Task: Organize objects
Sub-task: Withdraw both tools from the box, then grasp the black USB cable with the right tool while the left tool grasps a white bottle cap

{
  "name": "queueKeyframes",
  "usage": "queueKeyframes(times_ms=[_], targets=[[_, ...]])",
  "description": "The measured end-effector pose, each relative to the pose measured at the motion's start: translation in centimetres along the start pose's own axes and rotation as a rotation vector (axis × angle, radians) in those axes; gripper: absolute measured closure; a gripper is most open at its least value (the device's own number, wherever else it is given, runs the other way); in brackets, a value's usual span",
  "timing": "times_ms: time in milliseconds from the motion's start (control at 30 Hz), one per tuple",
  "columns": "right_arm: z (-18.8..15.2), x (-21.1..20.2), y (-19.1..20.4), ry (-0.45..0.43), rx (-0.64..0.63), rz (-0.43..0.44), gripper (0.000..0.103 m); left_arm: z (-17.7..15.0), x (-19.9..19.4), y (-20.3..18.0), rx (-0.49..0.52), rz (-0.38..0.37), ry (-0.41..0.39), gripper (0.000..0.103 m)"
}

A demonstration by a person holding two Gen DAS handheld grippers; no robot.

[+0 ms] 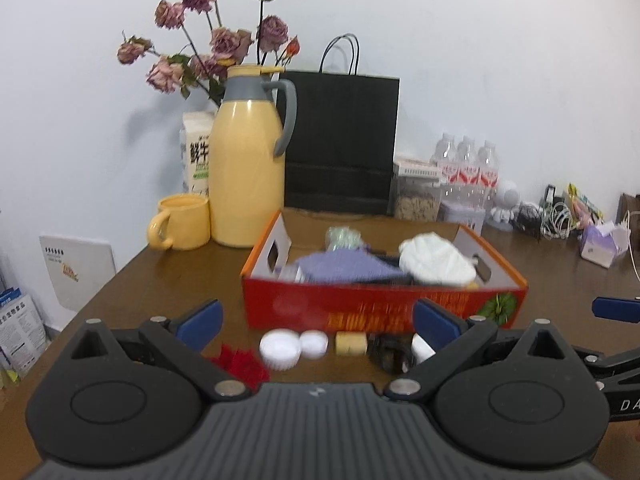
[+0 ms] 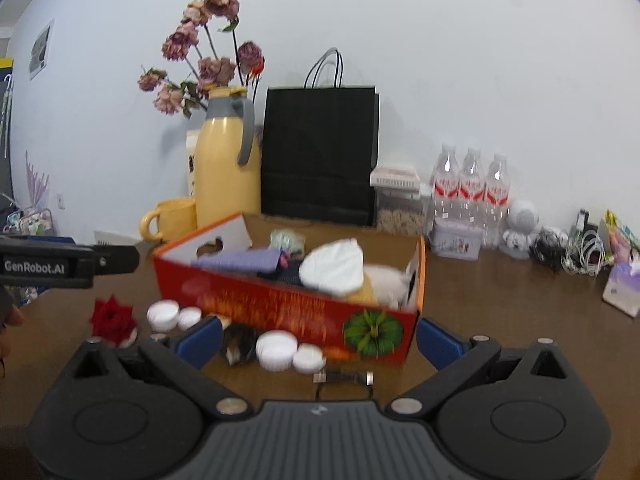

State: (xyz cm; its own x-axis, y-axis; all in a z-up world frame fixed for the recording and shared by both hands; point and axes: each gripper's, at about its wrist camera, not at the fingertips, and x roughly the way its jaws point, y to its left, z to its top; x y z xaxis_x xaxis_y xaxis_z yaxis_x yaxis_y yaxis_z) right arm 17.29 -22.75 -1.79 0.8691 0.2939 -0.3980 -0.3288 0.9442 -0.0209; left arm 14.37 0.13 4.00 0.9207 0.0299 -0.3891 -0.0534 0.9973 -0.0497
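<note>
While both grippers, left [image 1: 316, 326] and right [image 2: 318, 340], gape empty, the white lids [image 1: 280, 348] near the tabletop's front edge look light, rigid; grip rims.

Blur smears the print on the red box [image 1: 360, 308], whose wall hides its lower contents.

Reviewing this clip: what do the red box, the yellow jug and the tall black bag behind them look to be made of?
Red box: likely printed cardboard, with thin walls, pale unprinted inner faces and punched handle slots.
Yellow jug: smooth body with a soft sheen, probably plastic or coated metal; its grey handle looks like plastic.
Black bag: looks like matte paper, standing stiffly with flat faces and thin cord handles.
</note>
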Motion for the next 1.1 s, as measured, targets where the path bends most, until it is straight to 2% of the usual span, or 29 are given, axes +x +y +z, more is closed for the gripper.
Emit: queueKeyframes(times_ms=[367, 633, 833, 933, 1100], targets=[[-3.6, -1.5, -0.1, 0.077, 0.023, 0.004, 0.000, -3.5, -1.5, 1.2, 0.003, 0.009, 0.067, 0.000], [-3.5, -1.1, -0.3, 0.081, 0.023, 0.003, 0.000, -3.5, -1.3, 1.4, 0.000, 0.011, 0.067, 0.000], [-3.3, 1.2, -0.9, 0.106, 0.018, -0.011, 0.000, -3.6, -0.9, 1.9, -0.009, 0.022, 0.073, 0.000], [-2.9, 3.6, -1.5, 0.135, 0.005, -0.026, 0.005, -3.6, -0.9, 2.3, -0.023, 0.010, 0.069, 0.000], [-2.4, 8.3, -1.6, 0.209, -0.014, -0.033, 0.022, -3.4, -0.3, 2.5, -0.028, 0.021, 0.070, 0.000]])
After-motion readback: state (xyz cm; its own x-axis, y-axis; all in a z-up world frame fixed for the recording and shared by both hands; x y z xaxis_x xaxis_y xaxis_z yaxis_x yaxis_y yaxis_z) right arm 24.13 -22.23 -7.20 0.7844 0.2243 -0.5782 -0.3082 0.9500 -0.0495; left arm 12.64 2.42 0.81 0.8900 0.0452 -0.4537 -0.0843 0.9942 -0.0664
